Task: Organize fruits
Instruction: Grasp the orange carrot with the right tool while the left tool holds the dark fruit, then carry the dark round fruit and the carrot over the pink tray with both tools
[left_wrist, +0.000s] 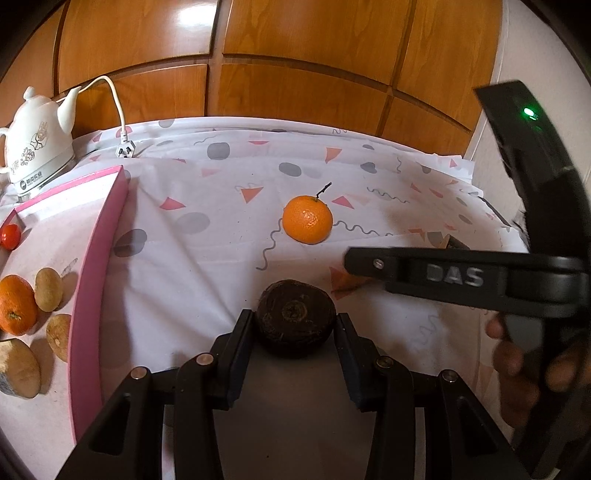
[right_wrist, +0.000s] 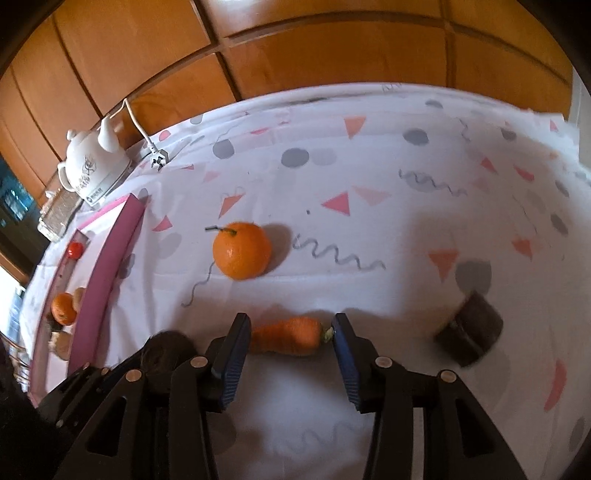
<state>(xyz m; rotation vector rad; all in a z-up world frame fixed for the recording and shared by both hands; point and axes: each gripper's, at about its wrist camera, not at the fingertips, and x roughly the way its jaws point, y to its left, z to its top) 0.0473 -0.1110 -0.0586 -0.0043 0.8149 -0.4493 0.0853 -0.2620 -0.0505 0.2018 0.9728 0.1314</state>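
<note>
Your left gripper (left_wrist: 295, 325) has its 2 jaws closed against the sides of a dark round root (left_wrist: 295, 323) that rests on the patterned cloth (left_wrist: 192, 288), probably so you can carry it to the pink tray (left_wrist: 96, 280) at the left, where 1 orange and other produce lie. Your right gripper (right_wrist: 291, 332) stands open around a carrot (right_wrist: 286, 335), pads not visibly pressing it, straddling it lengthwise. 1 orange (right_wrist: 242, 249) waits beyond, well apart.

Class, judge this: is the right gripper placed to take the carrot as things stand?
Probably yes. The carrot lies crosswise between the right gripper fingers, which are spread wider than it, with nothing blocking. The orange sits well beyond.
</note>
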